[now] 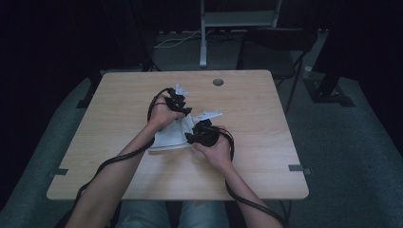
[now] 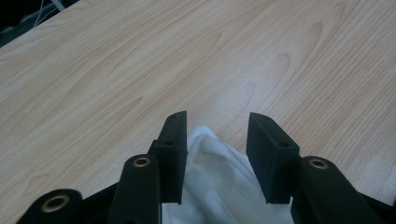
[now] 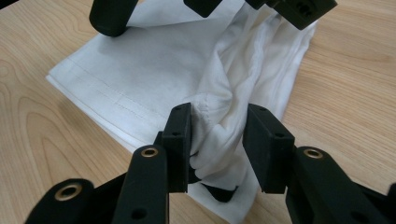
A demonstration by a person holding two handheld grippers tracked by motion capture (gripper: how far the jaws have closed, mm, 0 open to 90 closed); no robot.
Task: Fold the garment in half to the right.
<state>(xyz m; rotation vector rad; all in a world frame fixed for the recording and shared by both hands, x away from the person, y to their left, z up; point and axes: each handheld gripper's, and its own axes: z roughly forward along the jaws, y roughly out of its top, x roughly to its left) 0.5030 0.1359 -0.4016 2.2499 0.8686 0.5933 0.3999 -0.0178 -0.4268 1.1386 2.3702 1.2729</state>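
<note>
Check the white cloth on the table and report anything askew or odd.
The folded white cloth lies flat on one side, but its other side is bunched into wrinkled ridges running into the right gripper. No tear or stain shows.

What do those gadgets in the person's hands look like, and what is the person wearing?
Both the left gripper and the right gripper are matt black, each with two flat rectangular jaws on rounded arms set with brass-coloured rings. A thick black cable trails from each. The forearms are bare, with no sleeves; the person wears light blue jeans.
</note>
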